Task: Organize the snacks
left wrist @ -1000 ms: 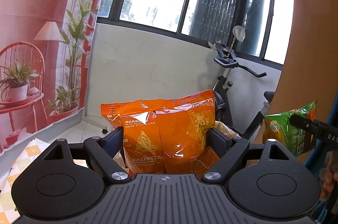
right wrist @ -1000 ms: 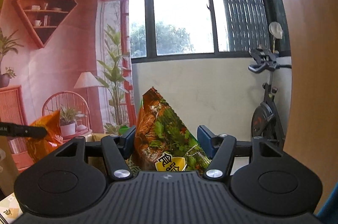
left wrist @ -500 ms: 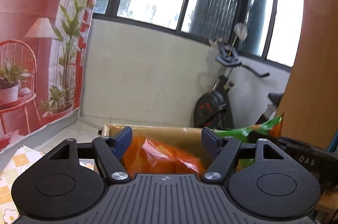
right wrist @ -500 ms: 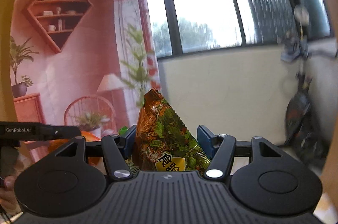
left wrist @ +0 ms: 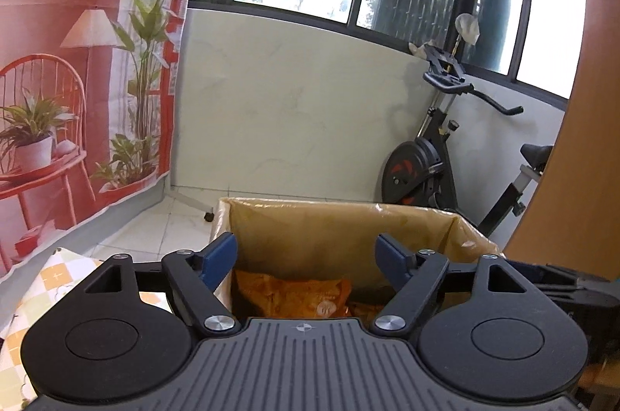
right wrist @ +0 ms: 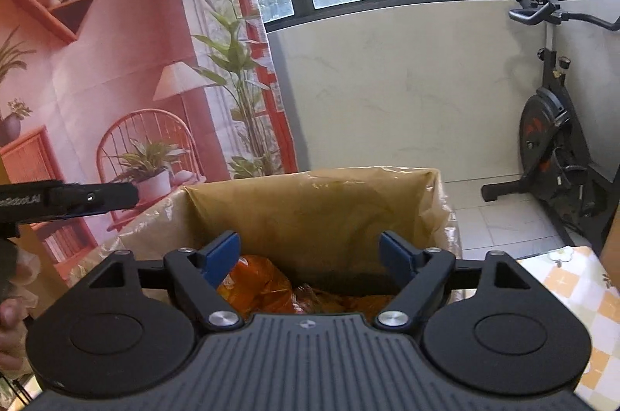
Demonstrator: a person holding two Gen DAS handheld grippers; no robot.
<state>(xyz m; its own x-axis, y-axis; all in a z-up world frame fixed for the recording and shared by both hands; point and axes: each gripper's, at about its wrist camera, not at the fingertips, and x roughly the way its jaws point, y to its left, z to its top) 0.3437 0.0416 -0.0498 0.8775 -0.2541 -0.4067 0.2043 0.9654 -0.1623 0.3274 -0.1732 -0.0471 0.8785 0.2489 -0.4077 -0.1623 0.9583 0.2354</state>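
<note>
A cardboard box (left wrist: pixel 341 221) lined with a clear plastic bag stands right below both grippers. An orange snack bag (left wrist: pixel 290 294) lies inside it, and orange bags (right wrist: pixel 259 283) also show in the right wrist view within the box (right wrist: pixel 310 205). My left gripper (left wrist: pixel 306 256) hangs over the box, its jaws opening, with nothing between them. My right gripper (right wrist: pixel 310 256) is over the same box, jaws opening and empty too. The green snack bag is out of sight. The left gripper's finger (right wrist: pixel 77 199) reaches in from the left of the right wrist view.
An exercise bike (left wrist: pixel 426 166) stands behind the box against the wall. A checked tablecloth (right wrist: pixel 573 290) covers the table on both sides (left wrist: pixel 42 290). A wooden panel (left wrist: pixel 577 139) rises on the right. A printed backdrop (right wrist: pixel 116 81) hangs on the left.
The left gripper let go of the orange bag, which now lies in the box. The right gripper released the green bag, which dropped from view. Both grippers came down over the box.
</note>
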